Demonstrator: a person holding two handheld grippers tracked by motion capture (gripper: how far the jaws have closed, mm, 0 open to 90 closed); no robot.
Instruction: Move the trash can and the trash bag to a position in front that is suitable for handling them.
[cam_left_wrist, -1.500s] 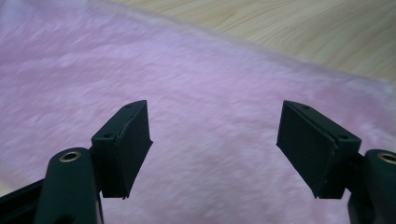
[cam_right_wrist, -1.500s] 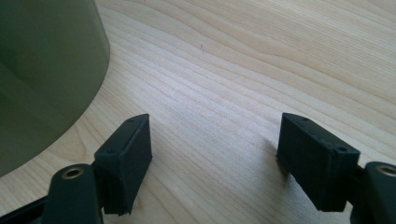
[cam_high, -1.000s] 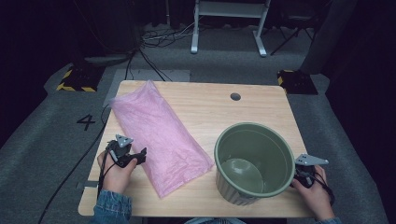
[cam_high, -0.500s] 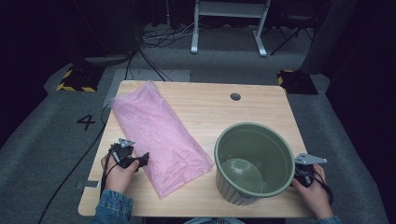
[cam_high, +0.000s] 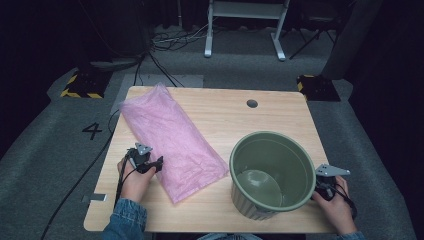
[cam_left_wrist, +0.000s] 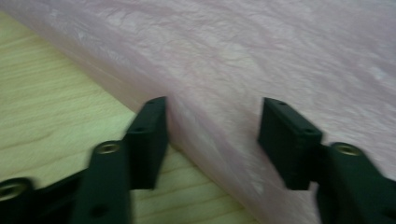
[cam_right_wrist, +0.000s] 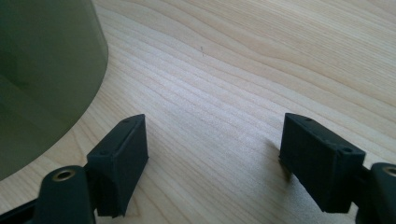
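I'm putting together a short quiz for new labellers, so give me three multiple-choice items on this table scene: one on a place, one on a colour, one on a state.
1. Where does the bucket stand on the table?
A. At the far left corner
B. At the near right, beside the right tongs
C. On top of the bag

2. What colour is the plastic bag?
A. Pink
B. Blue
C. Yellow

3. How do the left tongs stand?
A. Shut on the bucket's rim
B. Shut flat on bare wood
C. Open, jaws astride the bag's edge

Answers: 1 B, the high view shows it at the near right, next to the right hand's tool. 2 A, it is pale pink in the high and left gripper views. 3 C, the left gripper view shows a wide gap with the bag's edge between the jaws.
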